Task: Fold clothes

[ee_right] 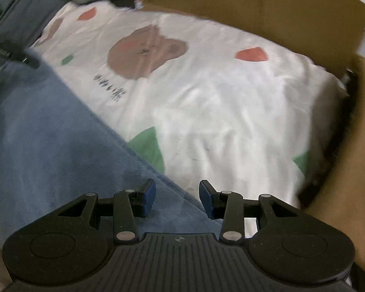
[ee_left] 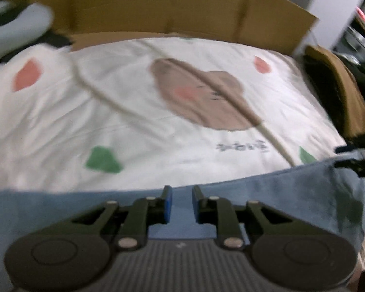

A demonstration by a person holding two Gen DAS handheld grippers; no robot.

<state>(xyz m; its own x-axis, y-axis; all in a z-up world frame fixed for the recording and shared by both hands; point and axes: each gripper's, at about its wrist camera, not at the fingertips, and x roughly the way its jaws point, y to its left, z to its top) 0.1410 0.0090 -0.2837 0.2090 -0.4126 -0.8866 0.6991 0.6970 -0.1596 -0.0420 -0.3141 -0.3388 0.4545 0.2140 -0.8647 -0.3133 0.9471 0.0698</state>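
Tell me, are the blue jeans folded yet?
Not yet. The blue jeans lie spread on the bear blanket; no finished fold shows. Both the left gripper and the right gripper are open at the denim's edge, holding nothing. Grabbing and folding are left.

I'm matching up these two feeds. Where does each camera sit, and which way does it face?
Left wrist: sits behind the left hand-held gripper, jaws slightly apart, facing across the blue denim garment to the white bear-print quilt.
Right wrist: sits behind the right hand-held gripper, jaws open, over the denim edge, facing the brown cardboard box.
Shared: denim, quilt, cardboard; each shows the other gripper's tip at its edge.
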